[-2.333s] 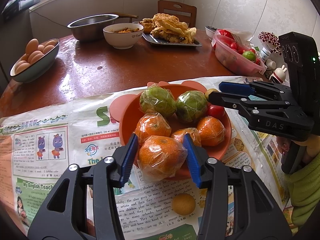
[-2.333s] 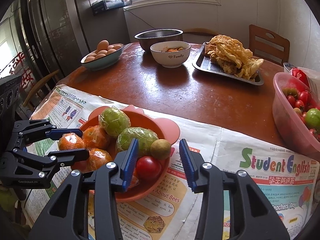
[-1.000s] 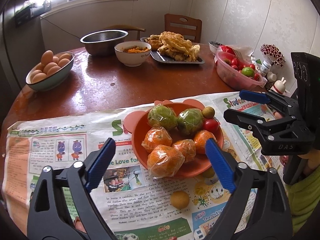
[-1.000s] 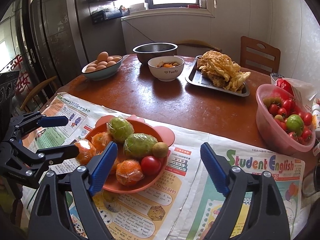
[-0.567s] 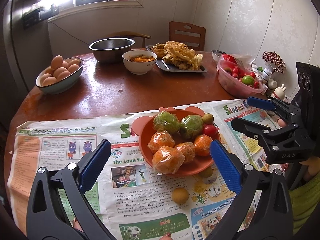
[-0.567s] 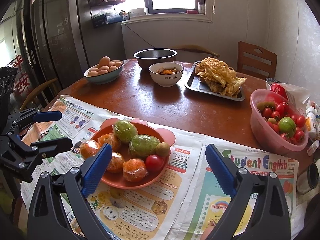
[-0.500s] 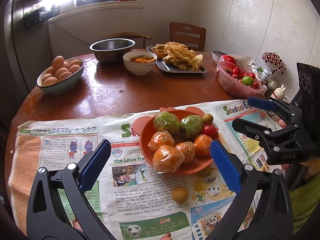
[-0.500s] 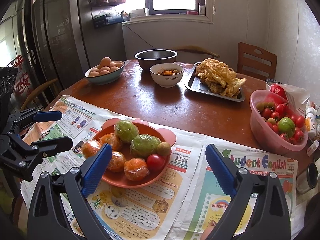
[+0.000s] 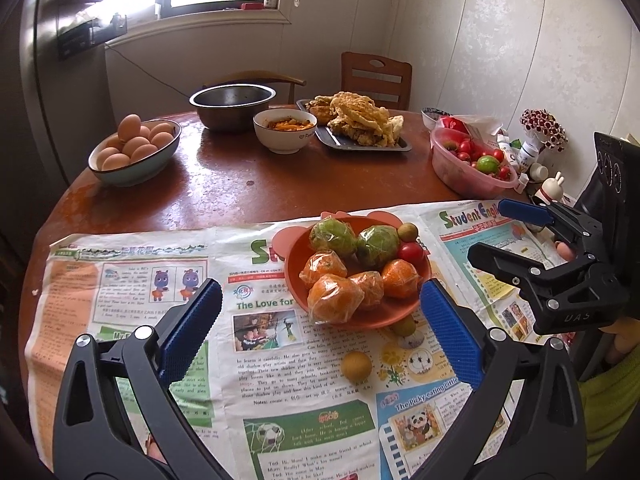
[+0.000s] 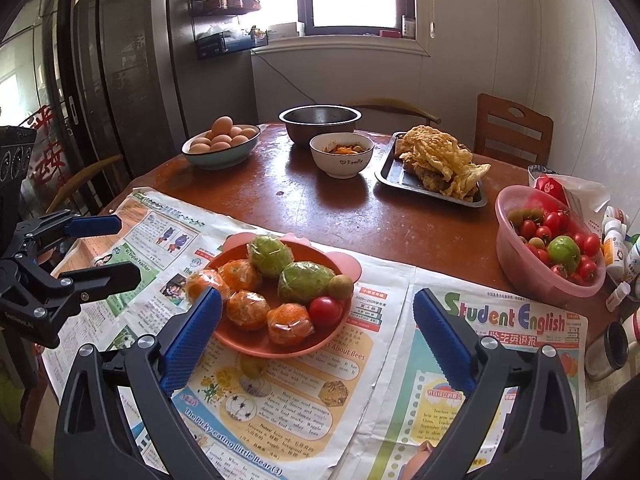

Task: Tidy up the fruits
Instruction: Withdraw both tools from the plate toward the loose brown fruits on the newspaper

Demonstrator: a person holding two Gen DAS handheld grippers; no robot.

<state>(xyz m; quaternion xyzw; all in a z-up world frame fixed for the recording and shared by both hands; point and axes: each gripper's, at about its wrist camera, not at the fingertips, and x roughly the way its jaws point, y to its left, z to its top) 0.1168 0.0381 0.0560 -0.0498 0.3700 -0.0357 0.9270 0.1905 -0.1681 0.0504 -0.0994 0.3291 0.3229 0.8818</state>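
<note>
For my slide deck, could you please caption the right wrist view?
Open right gripper above an orange plate of wrapped fruit on newspaper, left gripper open alongside.

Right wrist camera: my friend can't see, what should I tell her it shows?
An orange plate piled with wrapped oranges, green fruits and a tomato sits on newspaper; both grippers, right and left, hang open and empty.
</note>
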